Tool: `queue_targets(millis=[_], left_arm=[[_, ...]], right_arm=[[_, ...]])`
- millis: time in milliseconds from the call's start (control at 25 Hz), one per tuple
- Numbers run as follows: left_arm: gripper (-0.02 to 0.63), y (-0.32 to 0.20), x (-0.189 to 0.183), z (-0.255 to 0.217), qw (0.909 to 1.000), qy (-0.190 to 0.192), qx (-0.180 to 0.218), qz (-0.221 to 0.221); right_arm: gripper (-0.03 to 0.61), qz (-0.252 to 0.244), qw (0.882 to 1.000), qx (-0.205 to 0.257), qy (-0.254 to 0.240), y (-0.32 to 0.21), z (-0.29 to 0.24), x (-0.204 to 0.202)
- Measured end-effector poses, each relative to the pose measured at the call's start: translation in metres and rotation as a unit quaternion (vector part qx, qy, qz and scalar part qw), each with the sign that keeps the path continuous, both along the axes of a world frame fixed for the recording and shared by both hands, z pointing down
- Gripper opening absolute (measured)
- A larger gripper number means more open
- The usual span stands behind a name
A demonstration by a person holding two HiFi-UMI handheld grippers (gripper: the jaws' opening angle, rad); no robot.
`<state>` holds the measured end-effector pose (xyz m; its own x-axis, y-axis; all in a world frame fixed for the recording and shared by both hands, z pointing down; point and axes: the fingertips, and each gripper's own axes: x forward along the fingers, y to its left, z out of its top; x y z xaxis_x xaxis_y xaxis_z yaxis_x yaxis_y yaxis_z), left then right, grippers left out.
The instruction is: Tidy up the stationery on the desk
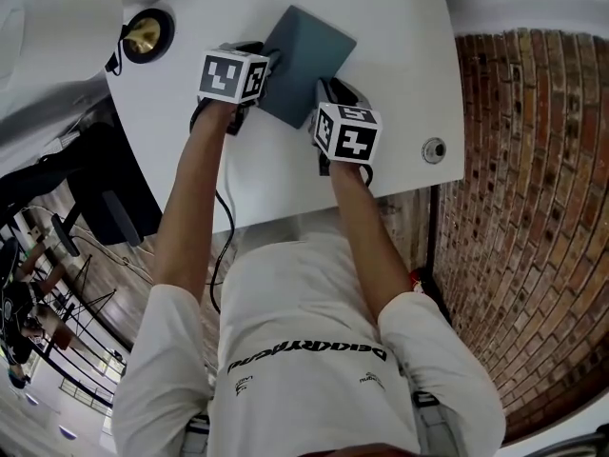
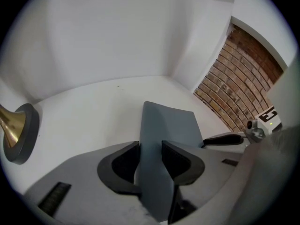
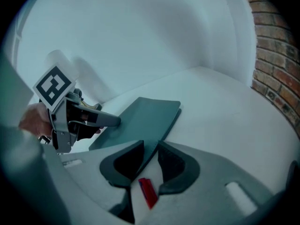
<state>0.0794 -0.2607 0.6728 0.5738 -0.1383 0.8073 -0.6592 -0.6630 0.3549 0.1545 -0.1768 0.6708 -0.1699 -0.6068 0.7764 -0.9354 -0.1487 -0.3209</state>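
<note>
A thin grey-blue notebook (image 1: 306,50) lies near the far edge of the white desk (image 1: 400,46). My left gripper (image 1: 271,65) holds its left edge. In the left gripper view the cover (image 2: 171,123) curves up between the jaws, and the left gripper (image 2: 151,149) is shut on it. My right gripper (image 1: 324,89) is at the notebook's near right corner. In the right gripper view that corner of the notebook (image 3: 145,116) runs into the narrow gap of the right gripper (image 3: 151,151), whose pads press on it.
A brass horn-shaped object on a black round base (image 1: 146,34) stands at the desk's far left. A small round fitting (image 1: 434,150) sits near the right edge. A brick wall (image 1: 533,208) borders the desk on the right. A small red piece (image 3: 148,192) shows under the right jaws.
</note>
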Motion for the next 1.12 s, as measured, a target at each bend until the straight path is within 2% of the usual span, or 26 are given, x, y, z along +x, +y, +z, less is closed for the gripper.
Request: queue_targets(millis=[720, 1120], left_arm=[[0.146, 0.041, -0.060, -0.001, 0.9974, -0.012, -0.008, -0.070], [0.146, 0.069, -0.089, -0.005, 0.9930, -0.020, 0.004, -0.117]], right_arm=[[0.083, -0.108, 0.994, -0.019, 0.026, 0.017, -0.001, -0.042], [0.086, -0.178, 0.981, -0.028, 0.074, 0.030, -0.003, -0.063]])
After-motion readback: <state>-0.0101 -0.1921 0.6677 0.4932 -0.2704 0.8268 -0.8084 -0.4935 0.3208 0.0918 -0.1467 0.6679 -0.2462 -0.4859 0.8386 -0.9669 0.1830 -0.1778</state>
